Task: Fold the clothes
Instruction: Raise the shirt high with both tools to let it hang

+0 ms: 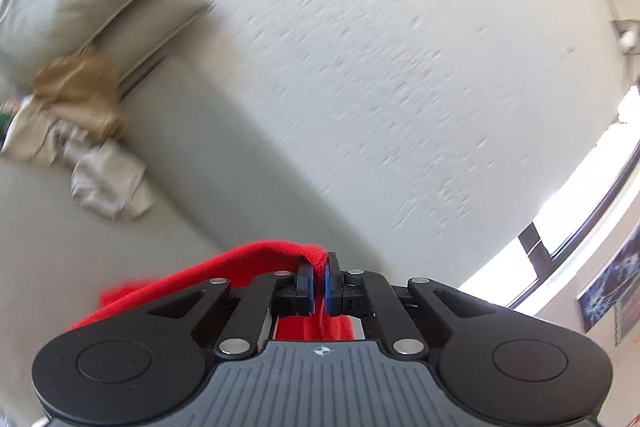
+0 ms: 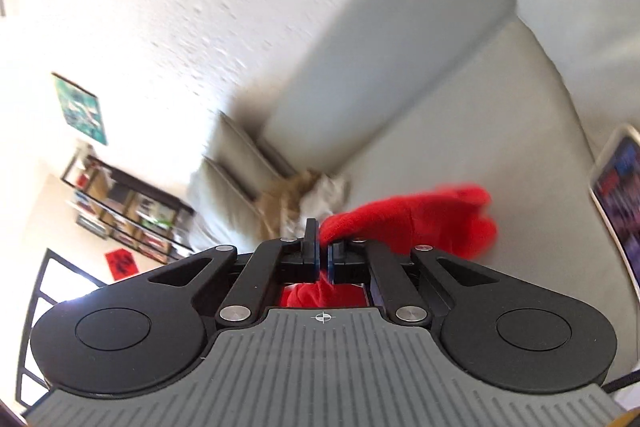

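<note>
A rough-plastered white wall [image 1: 400, 47] fills most of both wrist views, blurred and tilted. Below it runs a long pale grey-green fabric sofa [image 2: 420, 107] with loose back cushions of the same cloth. On its seat at the far end lies a crumpled heap of tan and cream clothes [image 1: 80, 131], touching the cushions. A dark open shelving unit [image 2: 128, 215] crowded with small items stands against the wall past the sofa's end, with a small teal picture [image 2: 82, 111] hung above it. The bright red fleece garment [image 1: 264, 259] is held up over the sofa seat between the two tools. The left gripper [image 1: 319, 281] has its jaws pressed together on a fold of the red cloth, which trails off to the left. The right gripper [image 2: 323, 259] is likewise clamped on an edge of it, the bulk bunched to its right.
</note>
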A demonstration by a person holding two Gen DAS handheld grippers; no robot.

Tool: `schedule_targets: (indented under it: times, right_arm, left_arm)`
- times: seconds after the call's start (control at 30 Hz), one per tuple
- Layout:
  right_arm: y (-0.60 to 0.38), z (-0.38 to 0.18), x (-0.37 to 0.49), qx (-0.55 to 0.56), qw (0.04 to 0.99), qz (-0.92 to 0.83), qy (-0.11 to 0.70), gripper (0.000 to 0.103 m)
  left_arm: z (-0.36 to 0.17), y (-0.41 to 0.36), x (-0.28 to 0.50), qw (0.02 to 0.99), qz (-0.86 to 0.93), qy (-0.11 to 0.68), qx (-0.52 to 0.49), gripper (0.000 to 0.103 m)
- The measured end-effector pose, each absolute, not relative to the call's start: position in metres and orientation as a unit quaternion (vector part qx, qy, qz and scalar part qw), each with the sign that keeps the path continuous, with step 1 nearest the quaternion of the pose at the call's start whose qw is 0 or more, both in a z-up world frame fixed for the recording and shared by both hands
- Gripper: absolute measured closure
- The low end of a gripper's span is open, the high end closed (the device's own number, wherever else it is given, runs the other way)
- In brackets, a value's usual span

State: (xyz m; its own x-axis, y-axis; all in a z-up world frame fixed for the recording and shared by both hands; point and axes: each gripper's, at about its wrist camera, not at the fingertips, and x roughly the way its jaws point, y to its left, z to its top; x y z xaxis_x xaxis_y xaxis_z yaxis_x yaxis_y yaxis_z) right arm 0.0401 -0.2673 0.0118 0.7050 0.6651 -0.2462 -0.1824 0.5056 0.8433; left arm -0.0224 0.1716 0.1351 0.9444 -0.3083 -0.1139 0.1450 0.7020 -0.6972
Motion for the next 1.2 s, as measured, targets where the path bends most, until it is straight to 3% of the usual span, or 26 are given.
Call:
schedule_targets:
  times: [0.1,0.2,0.3,0.37,0.47,0.63,0.83,1.07,1.2]
  right_arm:
    - [-0.271,0.11,0.022,0.4,0.861,0.265,0.169,0.1]
    - [-0.271,0.179,-0.013,0.366,0.89,0.266,0.066,0.1]
    - [-0.275,0.214,-0.025,0.354,0.89,0.276,0.081,0.1]
    - [-0.283,0.237,-0.051,0.333,0.898,0.284,0.031,0.1]
    - [-0.285,0.261,-0.08,0.281,0.924,0.261,0.002,0.1]
    - [-0.296,0.271,-0.096,0.261,0.937,0.231,0.008,0.1]
    - [-0.301,0.265,-0.092,0.254,0.943,0.214,0.033,0.1]
    - [-0.277,0.2,0.054,0.2,0.957,0.127,0.166,0.1]
    - [-0.258,0.189,0.148,0.156,0.971,0.077,0.167,0.1]
  left_arm:
    - [0.205,0.165,-0.052,0.927,-0.151,-0.006,-0.344,0.101]
    - [0.247,0.158,-0.075,0.936,-0.137,-0.054,-0.32,0.101]
    - [0.272,0.152,-0.101,0.931,-0.161,-0.094,-0.314,0.101]
    - [0.281,0.144,-0.119,0.935,-0.164,-0.125,-0.29,0.101]
    - [0.288,0.134,-0.122,0.939,-0.187,-0.103,-0.271,0.101]
    - [0.278,0.133,-0.123,0.935,-0.207,-0.09,-0.274,0.101]
    - [0.262,0.136,-0.078,0.946,-0.193,-0.003,-0.259,0.1]
    - [0.175,0.143,0.097,0.944,-0.124,0.149,-0.269,0.1]
    - [0.198,0.152,0.147,0.95,-0.108,0.091,-0.279,0.1]
